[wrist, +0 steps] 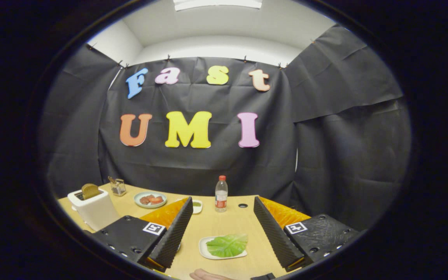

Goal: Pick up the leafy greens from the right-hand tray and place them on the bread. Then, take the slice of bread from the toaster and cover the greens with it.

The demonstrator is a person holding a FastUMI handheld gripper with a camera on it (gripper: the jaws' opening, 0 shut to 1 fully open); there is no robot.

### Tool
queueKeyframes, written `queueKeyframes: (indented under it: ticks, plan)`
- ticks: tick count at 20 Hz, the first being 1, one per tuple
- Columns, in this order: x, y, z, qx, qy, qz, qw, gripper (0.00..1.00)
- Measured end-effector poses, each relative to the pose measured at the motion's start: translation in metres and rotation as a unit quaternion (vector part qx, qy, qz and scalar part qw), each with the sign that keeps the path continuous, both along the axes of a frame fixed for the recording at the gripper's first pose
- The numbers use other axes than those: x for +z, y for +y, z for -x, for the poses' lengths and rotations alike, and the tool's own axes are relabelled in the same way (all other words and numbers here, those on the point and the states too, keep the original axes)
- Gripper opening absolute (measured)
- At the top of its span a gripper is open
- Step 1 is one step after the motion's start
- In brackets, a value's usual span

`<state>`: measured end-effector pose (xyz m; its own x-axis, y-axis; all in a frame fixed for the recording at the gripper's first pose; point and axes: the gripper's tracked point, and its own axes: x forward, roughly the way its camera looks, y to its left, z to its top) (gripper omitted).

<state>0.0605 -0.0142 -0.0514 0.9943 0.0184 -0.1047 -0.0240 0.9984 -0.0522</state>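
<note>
The gripper (222, 233) is holding its fingers wide apart and empty so the flat green leaf (227, 245) on its small white tray (203, 249), lying between them at twelve o'clock, can fit, while brown bread (90, 190) is waiting in the white toaster (93, 210) at ten o'clock.

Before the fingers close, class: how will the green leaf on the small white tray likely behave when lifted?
The leaf looks thin and broad, so it is probably light and floppy, drooping off the fingers. It lies flat on its tray, so pinching an edge may tear it. The gripper is open above it.
</note>
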Motion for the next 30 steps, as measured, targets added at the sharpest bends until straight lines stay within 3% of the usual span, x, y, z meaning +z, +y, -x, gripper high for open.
queueKeyframes:
  ticks: [6,11,23,25,29,30]
  plan:
    - [-0.083,-0.042,-0.065,-0.029,0.098,0.009,0.995,0.94]
    - [-0.171,-0.072,-0.112,-0.067,0.204,0.021,0.976,0.95]
    - [-0.263,-0.079,-0.133,-0.080,0.337,0.047,0.937,0.95]
    - [-0.260,-0.077,-0.135,-0.077,0.334,0.055,0.938,0.95]
    - [-0.262,-0.070,-0.136,-0.066,0.335,0.074,0.937,0.83]
    - [-0.262,-0.071,-0.137,-0.070,0.334,0.083,0.936,0.70]
